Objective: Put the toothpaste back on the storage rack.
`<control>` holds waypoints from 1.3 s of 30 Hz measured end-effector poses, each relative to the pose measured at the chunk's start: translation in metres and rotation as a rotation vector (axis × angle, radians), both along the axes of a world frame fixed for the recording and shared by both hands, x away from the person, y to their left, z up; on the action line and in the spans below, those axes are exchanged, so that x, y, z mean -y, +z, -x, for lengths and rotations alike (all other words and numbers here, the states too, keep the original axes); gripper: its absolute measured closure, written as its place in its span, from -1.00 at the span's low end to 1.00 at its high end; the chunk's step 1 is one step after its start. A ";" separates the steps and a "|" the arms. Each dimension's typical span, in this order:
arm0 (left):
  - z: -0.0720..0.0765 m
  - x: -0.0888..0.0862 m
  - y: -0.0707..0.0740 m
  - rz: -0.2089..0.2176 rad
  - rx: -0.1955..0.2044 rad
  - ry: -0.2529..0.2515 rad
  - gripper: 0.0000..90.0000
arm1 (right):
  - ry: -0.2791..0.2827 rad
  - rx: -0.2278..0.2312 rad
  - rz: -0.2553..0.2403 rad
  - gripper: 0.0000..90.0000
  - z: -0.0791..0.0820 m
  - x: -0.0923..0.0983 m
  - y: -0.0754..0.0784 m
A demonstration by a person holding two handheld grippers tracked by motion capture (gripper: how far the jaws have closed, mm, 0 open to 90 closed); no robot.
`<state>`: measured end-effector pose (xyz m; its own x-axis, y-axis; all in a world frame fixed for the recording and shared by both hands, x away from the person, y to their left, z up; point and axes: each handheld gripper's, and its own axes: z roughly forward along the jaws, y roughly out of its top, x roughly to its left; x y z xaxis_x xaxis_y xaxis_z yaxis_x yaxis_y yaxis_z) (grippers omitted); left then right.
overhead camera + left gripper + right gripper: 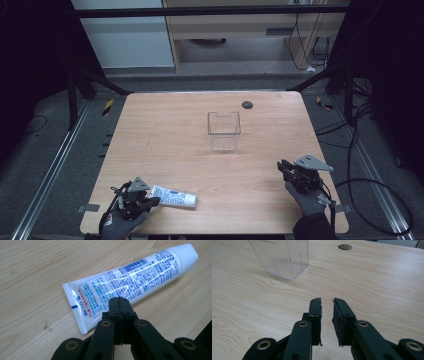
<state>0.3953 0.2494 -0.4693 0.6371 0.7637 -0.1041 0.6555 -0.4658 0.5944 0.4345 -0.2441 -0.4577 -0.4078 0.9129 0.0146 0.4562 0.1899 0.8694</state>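
Your left gripper (136,196) sits at the near left corner of the light wooden table (175,145), held in a grey-gloved hand (120,222). Its jaws are pressed together with nothing between them, tips just at the near edge of the white plastic tube with blue print (130,287). The tube lies flat on the wood, crimped end toward your gripper, cap end (187,255) pointing right.

Your right gripper (295,172) rests at the near right side, well apart from the tube. Its jaws stand narrowly parted, holding nothing, aimed toward the far left.

The clear square plastic container (224,131) stands upright near the table's middle, toward the far side. A small dark round disc (247,104) lies beyond it, near the far edge.
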 end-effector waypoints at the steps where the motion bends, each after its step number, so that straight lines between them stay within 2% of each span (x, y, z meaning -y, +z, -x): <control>1: 0.000 0.001 -0.001 -0.003 -0.005 0.000 0.99 | -0.001 -0.002 0.001 0.69 0.000 0.000 0.000; 5: -0.001 0.004 -0.003 -0.012 -0.009 0.002 0.99 | -0.002 -0.003 0.000 0.68 0.000 0.000 0.000; 14: -0.007 0.006 -0.004 -0.010 0.013 0.030 0.99 | -0.006 -0.002 -0.001 0.66 -0.001 0.000 0.000; 22: -0.021 0.010 -0.006 -0.007 0.029 0.057 0.99 | -0.004 -0.011 0.000 0.63 -0.002 -0.001 -0.001; 27: -0.031 0.016 -0.007 -0.021 0.058 0.087 0.99 | -0.006 -0.013 0.003 0.62 -0.003 0.000 -0.001; 39: -0.044 0.019 -0.009 -0.012 0.053 0.117 0.99 | -0.005 -0.013 0.007 0.61 -0.004 0.000 -0.002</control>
<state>0.4392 0.2305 -0.4787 0.5483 0.8339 -0.0632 0.6734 -0.3953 0.6247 0.4384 -0.2439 -0.4598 -0.4028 0.9152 0.0136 0.4687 0.1935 0.8619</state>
